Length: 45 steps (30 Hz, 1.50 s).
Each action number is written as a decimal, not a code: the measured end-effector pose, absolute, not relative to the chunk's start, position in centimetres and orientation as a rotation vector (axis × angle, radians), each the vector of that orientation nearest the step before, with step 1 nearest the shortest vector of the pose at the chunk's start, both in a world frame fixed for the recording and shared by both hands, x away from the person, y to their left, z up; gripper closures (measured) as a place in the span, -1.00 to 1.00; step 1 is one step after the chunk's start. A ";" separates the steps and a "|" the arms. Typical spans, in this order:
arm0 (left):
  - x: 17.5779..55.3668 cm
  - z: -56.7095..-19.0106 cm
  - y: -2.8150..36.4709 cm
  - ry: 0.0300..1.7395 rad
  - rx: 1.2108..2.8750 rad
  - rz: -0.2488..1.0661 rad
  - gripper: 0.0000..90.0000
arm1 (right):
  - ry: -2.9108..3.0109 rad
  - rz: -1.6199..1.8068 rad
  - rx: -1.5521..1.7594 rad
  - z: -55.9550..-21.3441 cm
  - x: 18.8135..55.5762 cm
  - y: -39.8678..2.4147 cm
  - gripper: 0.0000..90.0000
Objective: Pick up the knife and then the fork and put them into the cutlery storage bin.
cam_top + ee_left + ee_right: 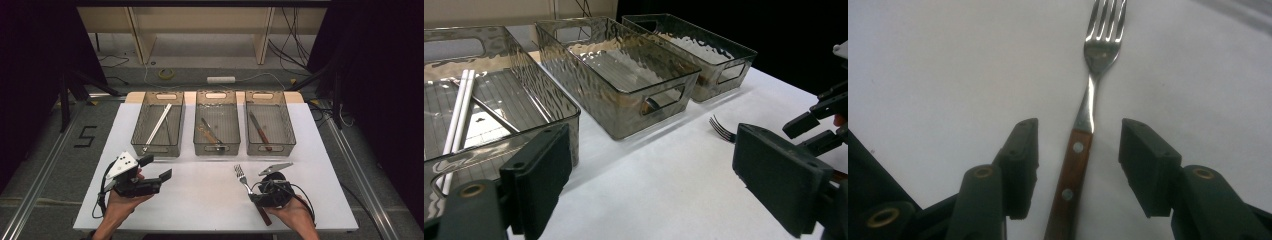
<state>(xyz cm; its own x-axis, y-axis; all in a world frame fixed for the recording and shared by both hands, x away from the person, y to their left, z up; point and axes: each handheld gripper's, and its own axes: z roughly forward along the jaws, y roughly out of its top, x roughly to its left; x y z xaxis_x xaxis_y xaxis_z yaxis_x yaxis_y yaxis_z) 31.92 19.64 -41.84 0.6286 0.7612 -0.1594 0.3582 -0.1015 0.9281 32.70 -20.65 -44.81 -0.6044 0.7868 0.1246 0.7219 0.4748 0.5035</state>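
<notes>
While seen from the high view, right gripper (pixel 260 192) down over the fork (pixel 242 176) on the white bench (pixel 200 200) – left gripper (pixel 150 172) off to the side, fingers spread. From the right gripper view, fingers (pixel 1020 160) straddling the wooden handle, not pinching – gaps both sides.

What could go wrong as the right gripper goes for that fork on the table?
The right gripper straddles the fork by its wooden handle, jaws open with gaps on both sides. The fork lies flat on the white table, so the jaw tips may scrape the surface or close above the thin handle. Grabbed that far back, the tined end could sag or swing. The three clear bins stand close ahead, so a lifted fork might knock a rim.
</notes>
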 end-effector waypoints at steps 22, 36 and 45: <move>31.9 -41.9 19.6 0.923 1.704 0.438 -0.65 | 2.661 0.657 1.314 -46.1 32.4 -20.3 0.35; 31.9 -41.9 19.6 0.922 1.704 0.437 -0.65 | 2.659 0.628 1.298 -46.3 32.4 -20.2 0.40; 31.9 -41.8 19.6 0.920 1.701 0.438 -0.65 | 2.651 0.614 1.281 -46.4 32.3 -20.1 0.45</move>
